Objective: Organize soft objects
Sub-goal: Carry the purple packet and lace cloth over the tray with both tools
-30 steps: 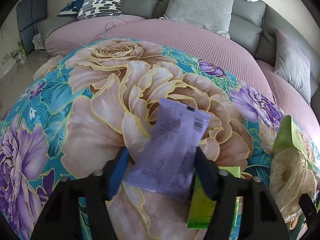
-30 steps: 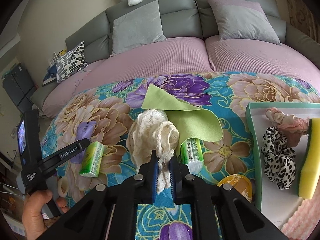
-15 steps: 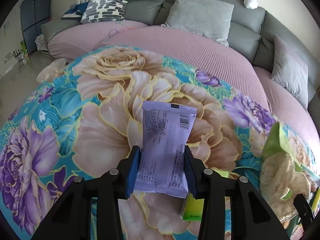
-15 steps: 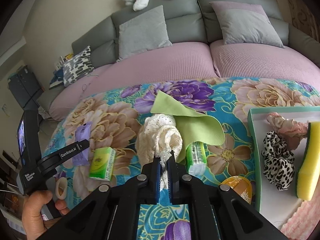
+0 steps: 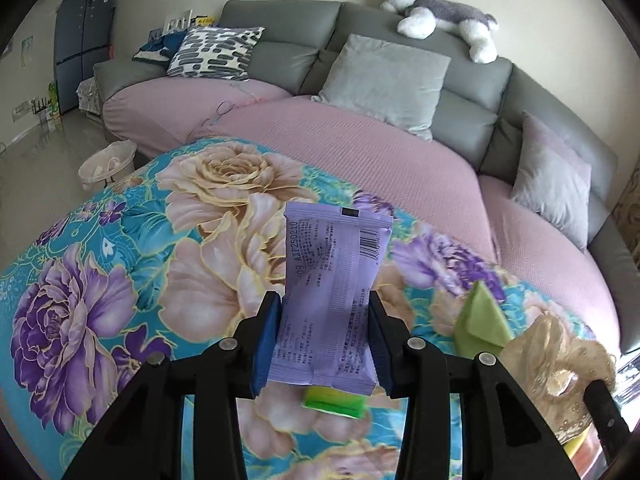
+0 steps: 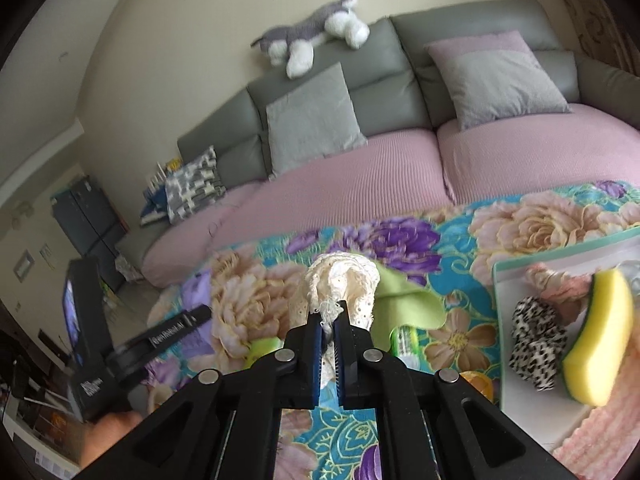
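Note:
My left gripper (image 5: 325, 320) is shut on a purple tissue packet (image 5: 332, 280), held upright above the floral cloth (image 5: 120, 280). A green tissue pack (image 5: 334, 402) lies on the cloth just below it. My right gripper (image 6: 329, 322) is shut on a cream lace cloth (image 6: 340, 284), lifted off the floral cloth (image 6: 520, 216); the same lace cloth (image 5: 560, 364) shows at the right edge of the left wrist view. A light green cloth (image 6: 404, 300) lies behind the lace, over another green tissue pack (image 6: 406, 340). The left gripper's body (image 6: 120, 344) shows at the left.
A white tray (image 6: 520, 396) with a green rim at the right holds a leopard scrunchie (image 6: 536, 344), a pink scrunchie (image 6: 560, 284) and a yellow sponge (image 6: 600, 332). A grey sofa (image 5: 440, 92) with pink covers, cushions and a plush dog (image 5: 436, 16) stands behind. A basket (image 5: 106, 164) sits on the floor at left.
The left gripper closed on the purple packet and lifted it off the cloth. The right gripper rose with the lace cloth, and both views tilted up toward the sofa.

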Demonstrator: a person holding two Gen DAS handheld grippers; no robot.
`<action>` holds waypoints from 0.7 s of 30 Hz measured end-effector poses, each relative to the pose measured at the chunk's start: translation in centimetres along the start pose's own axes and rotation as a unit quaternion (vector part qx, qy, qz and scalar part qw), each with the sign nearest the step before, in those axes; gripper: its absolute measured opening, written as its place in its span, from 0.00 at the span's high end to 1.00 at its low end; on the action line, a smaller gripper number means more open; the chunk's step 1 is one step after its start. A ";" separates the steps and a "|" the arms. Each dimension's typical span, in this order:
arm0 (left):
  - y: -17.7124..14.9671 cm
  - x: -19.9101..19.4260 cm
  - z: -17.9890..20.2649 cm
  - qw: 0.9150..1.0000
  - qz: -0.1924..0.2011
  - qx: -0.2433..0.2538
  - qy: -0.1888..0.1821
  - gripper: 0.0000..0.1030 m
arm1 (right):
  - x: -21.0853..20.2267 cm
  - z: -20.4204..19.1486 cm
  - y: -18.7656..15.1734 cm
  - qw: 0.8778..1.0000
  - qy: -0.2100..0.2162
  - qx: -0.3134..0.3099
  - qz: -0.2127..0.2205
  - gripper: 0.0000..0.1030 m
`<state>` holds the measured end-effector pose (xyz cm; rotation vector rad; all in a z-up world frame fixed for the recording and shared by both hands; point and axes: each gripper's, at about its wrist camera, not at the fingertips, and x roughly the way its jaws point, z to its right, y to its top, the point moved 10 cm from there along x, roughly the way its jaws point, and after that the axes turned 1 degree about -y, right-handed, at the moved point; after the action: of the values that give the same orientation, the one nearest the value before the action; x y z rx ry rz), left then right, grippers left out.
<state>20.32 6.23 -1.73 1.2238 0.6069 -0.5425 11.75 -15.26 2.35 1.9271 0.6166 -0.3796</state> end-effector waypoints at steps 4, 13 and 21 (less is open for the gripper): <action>0.1 -1.1 2.0 1.000 0.010 0.017 -0.008 0.58 | -2.3 0.7 1.6 0.999 0.011 0.014 0.033 0.95; -0.1 -2.7 5.1 0.999 0.019 0.048 -0.019 0.58 | -4.8 3.6 2.7 0.998 -0.007 0.040 0.058 0.95; -1.6 -3.8 11.3 0.992 0.014 0.101 -0.074 0.58 | -9.2 9.9 3.9 0.987 -0.090 0.080 0.107 0.95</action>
<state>18.00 -4.90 2.29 1.3677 0.4152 -0.6766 6.56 -27.88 5.85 2.0606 0.2627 -0.4713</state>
